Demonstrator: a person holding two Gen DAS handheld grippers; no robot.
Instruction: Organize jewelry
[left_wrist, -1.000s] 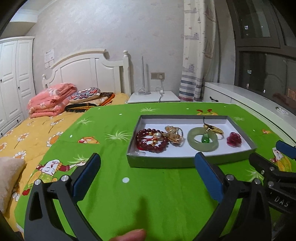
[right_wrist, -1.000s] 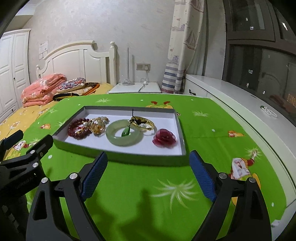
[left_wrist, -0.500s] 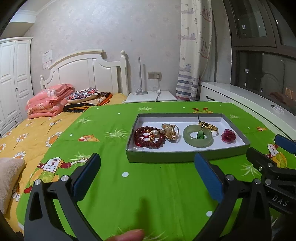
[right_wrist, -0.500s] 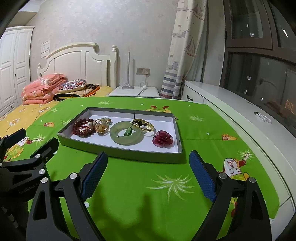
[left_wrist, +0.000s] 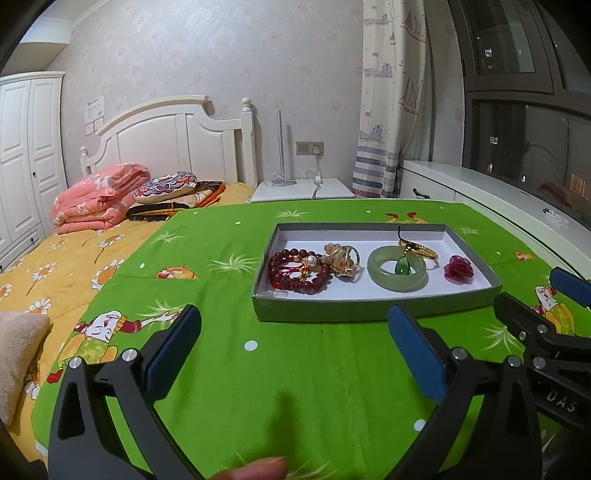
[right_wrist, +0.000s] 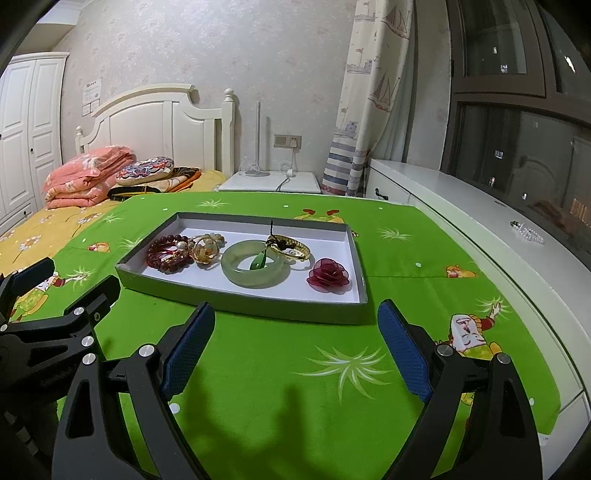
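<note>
A grey tray with a white floor lies on the green cloth. It holds a dark red bead bracelet, a gold ring cluster, a pale jade bangle with a green pendant on it, a gold bangle and a red fabric flower. My left gripper is open and empty in front of the tray. My right gripper is open and empty too.
The green cartoon-print cloth covers the surface. A bed with yellow sheet and folded pink quilt is at the left. A white nightstand stands behind, and a white ledge with a pearl string runs along the right.
Both grippers have drawn back and lifted a little, so the tray sits slightly farther away. Both stay open. The jewelry has not moved.
</note>
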